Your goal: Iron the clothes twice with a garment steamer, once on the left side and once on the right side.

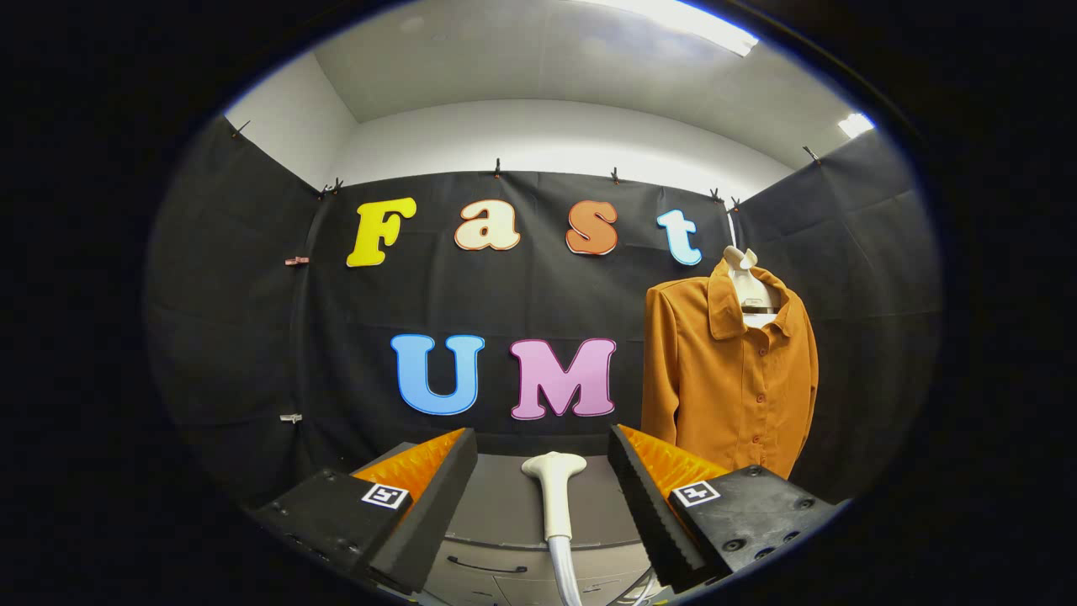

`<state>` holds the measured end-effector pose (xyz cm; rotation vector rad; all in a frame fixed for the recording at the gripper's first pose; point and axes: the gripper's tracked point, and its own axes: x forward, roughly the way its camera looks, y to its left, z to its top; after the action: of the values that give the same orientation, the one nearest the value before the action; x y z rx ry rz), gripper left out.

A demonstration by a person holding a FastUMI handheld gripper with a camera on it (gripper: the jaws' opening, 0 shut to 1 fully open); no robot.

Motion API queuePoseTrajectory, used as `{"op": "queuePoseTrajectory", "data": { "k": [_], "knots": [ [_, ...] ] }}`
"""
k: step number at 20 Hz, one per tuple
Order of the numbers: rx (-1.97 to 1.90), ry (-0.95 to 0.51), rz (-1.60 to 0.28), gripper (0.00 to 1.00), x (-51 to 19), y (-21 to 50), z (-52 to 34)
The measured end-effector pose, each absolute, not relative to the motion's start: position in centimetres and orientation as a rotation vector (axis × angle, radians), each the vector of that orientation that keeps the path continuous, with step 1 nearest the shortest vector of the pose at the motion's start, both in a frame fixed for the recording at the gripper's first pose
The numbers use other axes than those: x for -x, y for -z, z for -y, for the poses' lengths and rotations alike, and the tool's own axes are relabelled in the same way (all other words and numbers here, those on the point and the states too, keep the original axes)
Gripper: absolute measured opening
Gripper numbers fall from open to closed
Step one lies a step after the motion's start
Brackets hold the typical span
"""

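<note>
— One garment steamer (554, 488), one shirt (728, 370), and nothing picked up yet. How does the steamer lie?

— It stands upright on the grey worktop (505, 505), between the fingers of the hand-held gripper (543, 450) and a little ahead of them. Its long axis runs vertically: wide head on top, slim handle below, a hose trailing off the bottom end towards the camera.

— And the fingers?

— Apart. They stand wide open to either side of the handle, and neither one touches it. There is clear space on both sides.

— So the grasp is straight ahead?

— I judge so. The handle sits close to the midline between the fingers, so the coming move looks like a short push forward and then a squeeze across the handle, below the head.

— Where is the shirt from there?

— Off to the right and farther back, well apart from the steamer. It is an orange buttoned shirt hanging on a pale hanger (745, 278) against the black cloth wall (252, 337), with its front facing this way. The right finger partly covers its hem.

— Counts, then?

— One steamer, one shirt, one hanger, two fingers. Neither side of the shirt looks to have been steamed while the steamer stands ungripped, so I judge both passes remain to be done.
</note>
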<state>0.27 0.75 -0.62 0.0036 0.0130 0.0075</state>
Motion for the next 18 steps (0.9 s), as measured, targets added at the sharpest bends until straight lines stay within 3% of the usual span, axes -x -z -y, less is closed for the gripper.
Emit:
{"op": "queuePoseTrajectory", "data": {
  "k": [18],
  "knots": [
    [-0.003, 0.033, -0.103, 0.98, -1.6, 3.7, -2.7]
  ]
}}
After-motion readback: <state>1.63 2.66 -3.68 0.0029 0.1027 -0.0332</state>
